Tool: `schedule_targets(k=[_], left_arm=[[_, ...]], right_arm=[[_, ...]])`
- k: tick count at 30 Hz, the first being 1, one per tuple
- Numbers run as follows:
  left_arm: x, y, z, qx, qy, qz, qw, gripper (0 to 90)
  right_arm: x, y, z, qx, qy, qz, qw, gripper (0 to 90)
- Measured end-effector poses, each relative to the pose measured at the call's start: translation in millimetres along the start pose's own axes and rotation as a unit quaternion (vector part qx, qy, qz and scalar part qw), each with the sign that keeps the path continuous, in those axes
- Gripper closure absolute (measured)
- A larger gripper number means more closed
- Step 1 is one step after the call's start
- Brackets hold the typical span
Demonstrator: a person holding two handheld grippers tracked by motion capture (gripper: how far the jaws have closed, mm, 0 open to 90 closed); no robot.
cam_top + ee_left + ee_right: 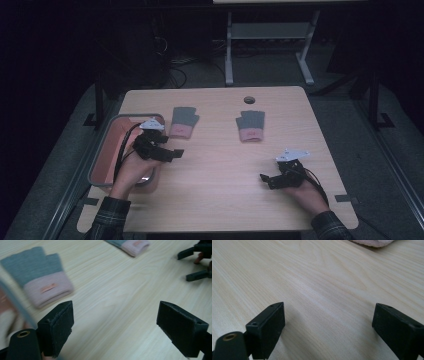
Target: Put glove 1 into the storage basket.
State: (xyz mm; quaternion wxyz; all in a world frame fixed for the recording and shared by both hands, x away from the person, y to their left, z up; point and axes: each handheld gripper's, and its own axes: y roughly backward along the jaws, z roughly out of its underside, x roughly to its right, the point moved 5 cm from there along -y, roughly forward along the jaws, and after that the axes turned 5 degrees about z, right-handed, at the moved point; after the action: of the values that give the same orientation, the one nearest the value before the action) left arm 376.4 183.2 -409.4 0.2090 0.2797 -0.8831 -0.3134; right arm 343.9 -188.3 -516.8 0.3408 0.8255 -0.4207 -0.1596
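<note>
Two grey fingerless gloves with pink cuffs lie flat on the wooden table. In the high view, the left glove (184, 121) is just beyond my left gripper (170, 147), and the right glove (250, 126) lies at mid-table. My right gripper (266, 181) rests low near the front right and points left. In the left gripper view, the open left gripper (117, 315) has bare wood between its jaws, the near glove (37, 275) at upper left, the other glove (130, 245) at the top. The right gripper (329, 315) is open over bare wood, with a pink cuff (374, 242) at the top edge.
A grey-rimmed tray (102, 142) with an orange inside sits on the table's left edge, under my left hand; its rim (15, 302) blurs past in the left gripper view. A dark round hole (249, 100) marks the table's far side. A white stand (270, 45) is on the floor beyond.
</note>
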Motion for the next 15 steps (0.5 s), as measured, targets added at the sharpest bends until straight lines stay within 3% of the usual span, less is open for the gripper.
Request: schedule_targets(k=[7, 15], left_arm=[[31.9, -27.4, -0.6, -0.004, -0.028, 0.013, 0.9995, 13.8], [54.1, -58.4, 19.3, -0.027, -0.047, 0.016, 0.9984, 13.8]], right_arm=[[-0.4, 0.2, 0.1, 0.000, 0.000, -0.001, 1.0000, 10.7], [-0.8, 0.3, 0.2, 0.000, 0.000, -0.001, 1.0000, 10.7]])
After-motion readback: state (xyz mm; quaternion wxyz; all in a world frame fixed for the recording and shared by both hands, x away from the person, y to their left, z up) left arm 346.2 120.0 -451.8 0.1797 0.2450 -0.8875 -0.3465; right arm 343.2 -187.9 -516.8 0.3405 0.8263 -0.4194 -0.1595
